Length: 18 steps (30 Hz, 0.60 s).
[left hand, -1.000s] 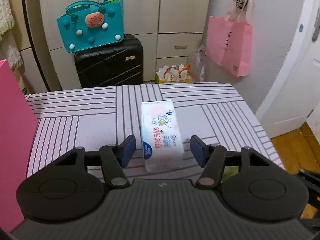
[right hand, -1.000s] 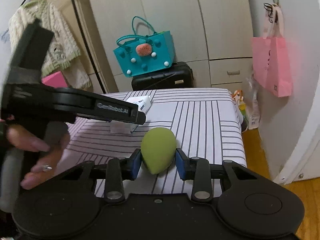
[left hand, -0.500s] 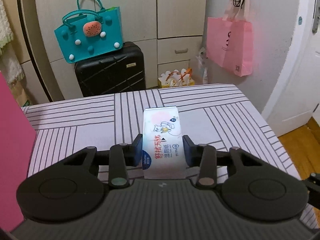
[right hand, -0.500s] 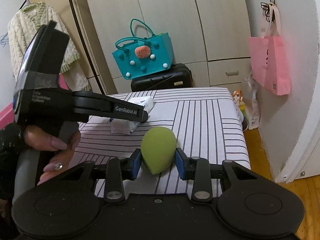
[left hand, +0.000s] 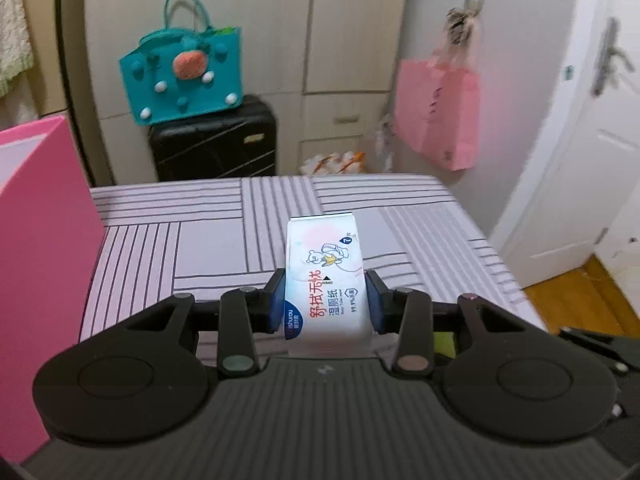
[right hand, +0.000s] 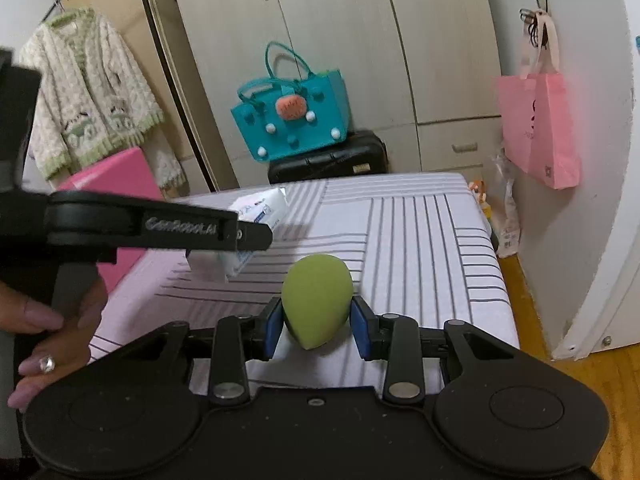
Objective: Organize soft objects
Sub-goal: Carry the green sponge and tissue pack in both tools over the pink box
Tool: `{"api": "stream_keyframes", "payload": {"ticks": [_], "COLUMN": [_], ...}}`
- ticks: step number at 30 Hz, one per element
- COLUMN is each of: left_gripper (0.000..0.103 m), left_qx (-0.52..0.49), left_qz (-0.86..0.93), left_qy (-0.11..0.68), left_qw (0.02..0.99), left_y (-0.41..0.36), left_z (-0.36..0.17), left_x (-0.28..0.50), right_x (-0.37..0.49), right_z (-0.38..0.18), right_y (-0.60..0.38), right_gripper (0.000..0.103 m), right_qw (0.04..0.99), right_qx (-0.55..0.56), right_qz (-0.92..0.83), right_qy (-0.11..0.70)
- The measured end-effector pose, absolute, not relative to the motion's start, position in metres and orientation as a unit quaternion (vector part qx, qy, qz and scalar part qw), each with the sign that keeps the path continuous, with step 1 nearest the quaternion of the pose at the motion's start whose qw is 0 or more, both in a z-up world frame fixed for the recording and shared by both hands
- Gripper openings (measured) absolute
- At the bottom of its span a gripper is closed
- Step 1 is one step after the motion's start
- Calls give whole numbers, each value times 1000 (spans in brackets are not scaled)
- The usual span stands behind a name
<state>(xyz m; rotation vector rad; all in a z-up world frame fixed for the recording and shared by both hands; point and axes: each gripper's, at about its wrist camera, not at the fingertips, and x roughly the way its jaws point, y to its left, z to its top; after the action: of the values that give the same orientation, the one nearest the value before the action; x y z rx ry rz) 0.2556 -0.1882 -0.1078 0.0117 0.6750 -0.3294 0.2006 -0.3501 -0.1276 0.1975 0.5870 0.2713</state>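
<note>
A white wet-wipes pack with red lettering and a cartoon bear sits lengthwise between the blue pads of my left gripper, which is shut on it. From the right wrist view the same pack pokes out past the left gripper, tilted, over the striped table cloth. A green egg-shaped sponge is pinched at its narrow end by my right gripper, which is shut on it just above the cloth.
A tall pink box stands at the table's left edge. Beyond the table are a black suitcase with a teal bag on top, cupboards, and a pink bag hanging on the wall. A hand grips the left tool.
The left jaws closed onto the wipes pack, then the gripper carried it leftward so more of the pink box shows. The right gripper kept still, holding the green sponge.
</note>
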Motion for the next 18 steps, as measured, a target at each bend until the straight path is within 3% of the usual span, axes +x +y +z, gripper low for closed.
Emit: {"api": "stream_keyframes", "payload": {"ticks": [18], "left_gripper": [39], "left_qx": [10], "left_qz": [-248], "left_qy": [293], "left_qw": [923], "left_y": [-117], "left_z": [-41], "left_x": [159], "right_x": [144], "right_z": [-77], "right_y": [-320], "right_gripper": [41], "right_qw": [923], "right_qx": [84], "right_qz": [201], "right_qy": [316]}}
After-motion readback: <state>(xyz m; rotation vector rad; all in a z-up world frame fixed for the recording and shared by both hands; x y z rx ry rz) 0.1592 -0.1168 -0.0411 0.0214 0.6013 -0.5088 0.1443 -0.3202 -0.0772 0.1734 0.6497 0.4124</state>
